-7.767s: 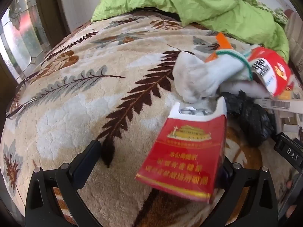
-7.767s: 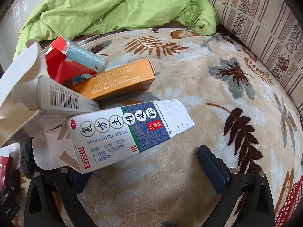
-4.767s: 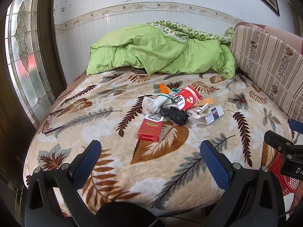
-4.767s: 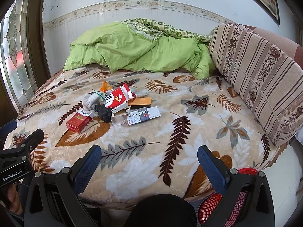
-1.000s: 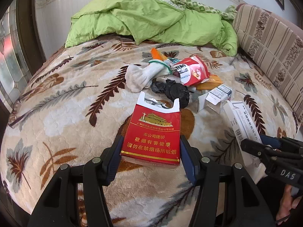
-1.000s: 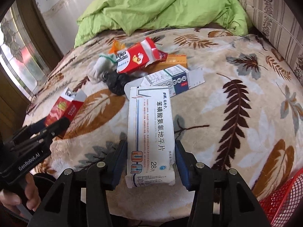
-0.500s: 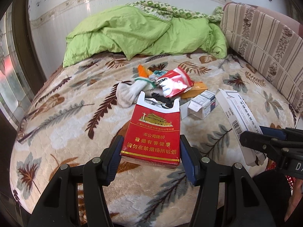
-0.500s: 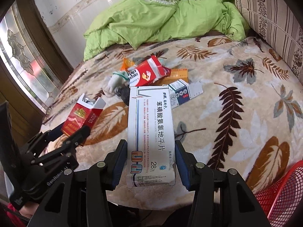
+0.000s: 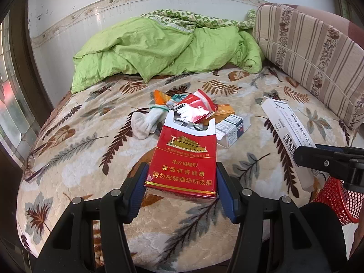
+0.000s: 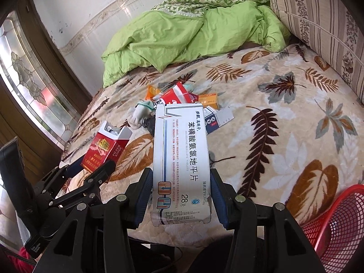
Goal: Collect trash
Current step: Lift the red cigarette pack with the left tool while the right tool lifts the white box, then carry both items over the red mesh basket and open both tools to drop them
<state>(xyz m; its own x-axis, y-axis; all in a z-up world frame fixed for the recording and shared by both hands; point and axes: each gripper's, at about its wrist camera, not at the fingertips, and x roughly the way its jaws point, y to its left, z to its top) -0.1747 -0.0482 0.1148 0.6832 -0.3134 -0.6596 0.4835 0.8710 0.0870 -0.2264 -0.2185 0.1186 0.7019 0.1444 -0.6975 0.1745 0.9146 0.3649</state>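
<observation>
My left gripper [image 9: 180, 175] is shut on a red cigarette pack [image 9: 184, 159] with its top torn open, held above the near part of the bed. My right gripper [image 10: 180, 182] is shut on a long white medicine box [image 10: 180, 157] with blue print. Each held item also shows in the other view: the white box [image 9: 282, 125] at the right, the red pack [image 10: 105, 150] at the left. Behind them a litter pile lies mid-bed: a white sock [image 9: 147, 120], a red snack wrapper [image 9: 195, 109], an orange box [image 9: 224, 111] and a small blue-and-white box [image 9: 232, 129].
A red mesh basket [image 10: 336, 223] stands on the floor at the bed's near right corner. A green quilt [image 9: 163, 47] is heaped at the back, a striped cushion [image 9: 314, 54] lines the right side, and a glass-panelled door [image 10: 27, 86] is at the left.
Both grippers have risen and drawn back from the litter pile with their boxes still held. More of the bed, the wall and the red basket has come into view.
</observation>
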